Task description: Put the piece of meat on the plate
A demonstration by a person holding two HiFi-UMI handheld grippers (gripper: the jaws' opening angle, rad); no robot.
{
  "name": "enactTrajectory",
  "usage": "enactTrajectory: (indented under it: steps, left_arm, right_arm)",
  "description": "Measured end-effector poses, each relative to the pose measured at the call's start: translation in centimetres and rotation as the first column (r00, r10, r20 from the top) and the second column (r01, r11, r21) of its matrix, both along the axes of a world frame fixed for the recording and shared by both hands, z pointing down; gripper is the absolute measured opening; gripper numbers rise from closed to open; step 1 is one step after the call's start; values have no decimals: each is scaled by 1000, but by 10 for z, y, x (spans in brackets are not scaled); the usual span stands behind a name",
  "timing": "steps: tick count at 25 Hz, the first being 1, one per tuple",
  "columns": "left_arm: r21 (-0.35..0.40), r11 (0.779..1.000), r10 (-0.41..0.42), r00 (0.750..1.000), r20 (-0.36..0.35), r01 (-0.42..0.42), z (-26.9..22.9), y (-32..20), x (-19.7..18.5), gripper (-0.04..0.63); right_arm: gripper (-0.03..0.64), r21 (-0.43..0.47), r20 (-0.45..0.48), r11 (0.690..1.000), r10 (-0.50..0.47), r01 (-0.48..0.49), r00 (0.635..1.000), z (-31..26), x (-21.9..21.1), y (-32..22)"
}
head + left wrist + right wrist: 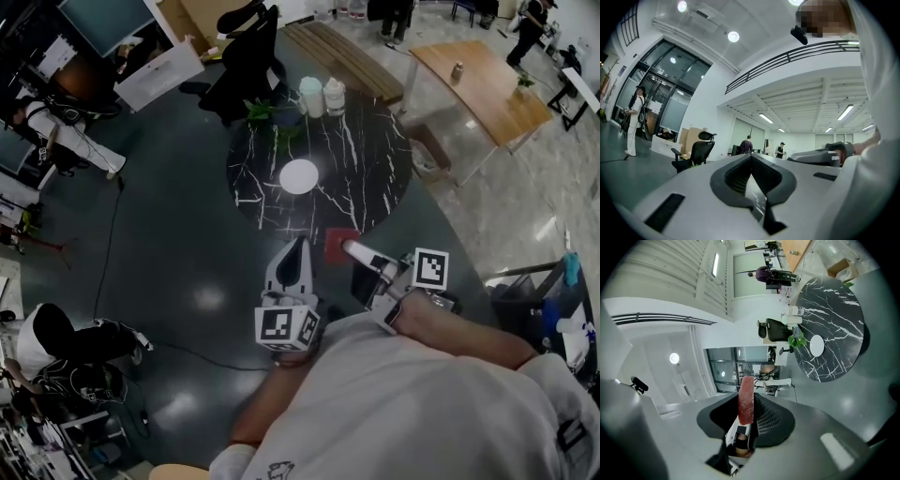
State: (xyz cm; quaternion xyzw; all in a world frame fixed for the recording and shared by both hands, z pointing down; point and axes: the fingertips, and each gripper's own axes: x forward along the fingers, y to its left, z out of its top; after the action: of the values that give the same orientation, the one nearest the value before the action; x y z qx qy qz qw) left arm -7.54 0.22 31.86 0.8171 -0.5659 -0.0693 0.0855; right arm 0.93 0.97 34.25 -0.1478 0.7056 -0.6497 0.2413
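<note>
Mid-carry: the right hand-held gripper pinches the piece of meat near the bench's lower edge (left hand-held gripper pressed together, empty); next it likely must reach the plate above, mid-frame, and release.

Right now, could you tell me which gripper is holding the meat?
The right gripper: it grips the red meat, while the left gripper holds nothing.
</note>
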Motion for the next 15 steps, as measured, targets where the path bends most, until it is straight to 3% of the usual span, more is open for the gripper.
enactTrajectory:
  steps: [15]
  left_arm:
    - [13,1000,9,1000,3,-9,-3,-4,-56,8]
  right_arm:
    - [91,10,-6,1000,-1,1,1000,-1,-63,-8]
